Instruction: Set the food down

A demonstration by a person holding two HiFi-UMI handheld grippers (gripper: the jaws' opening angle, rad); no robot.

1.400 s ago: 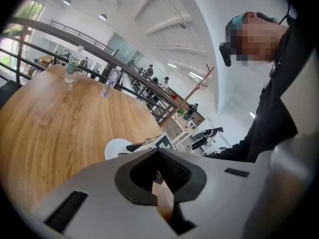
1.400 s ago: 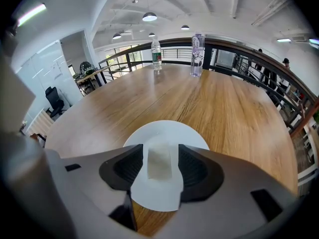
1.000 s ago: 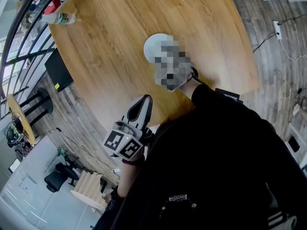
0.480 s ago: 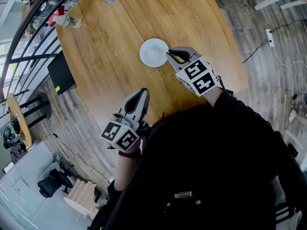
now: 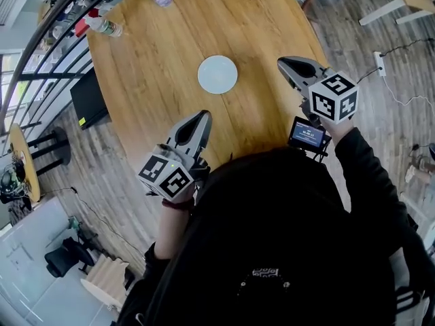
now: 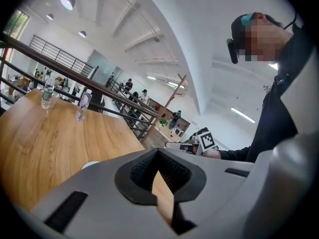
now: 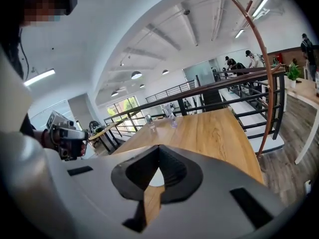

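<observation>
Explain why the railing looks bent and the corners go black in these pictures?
Right gripper view: the wide-angle lens bows the railing and blackens the corners; left gripper view: same dark rim, and a mosaic patch over a face; head view: even light, the white plate sharp on the wooden table.

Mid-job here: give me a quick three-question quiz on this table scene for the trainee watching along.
1. True or false: the left gripper is shut on the white plate.
2. Multiple choice: the right gripper is A) shut on the plate, B) shut and empty, C) wide open above the plate.
3. Short answer: how many bottles stand on the wooden table?

Key
1. False. It is shut on nothing, apart from the plate, near the table's edge.
2. B. Its jaws have just been closing, with nothing between them.
3. Two.
</observation>
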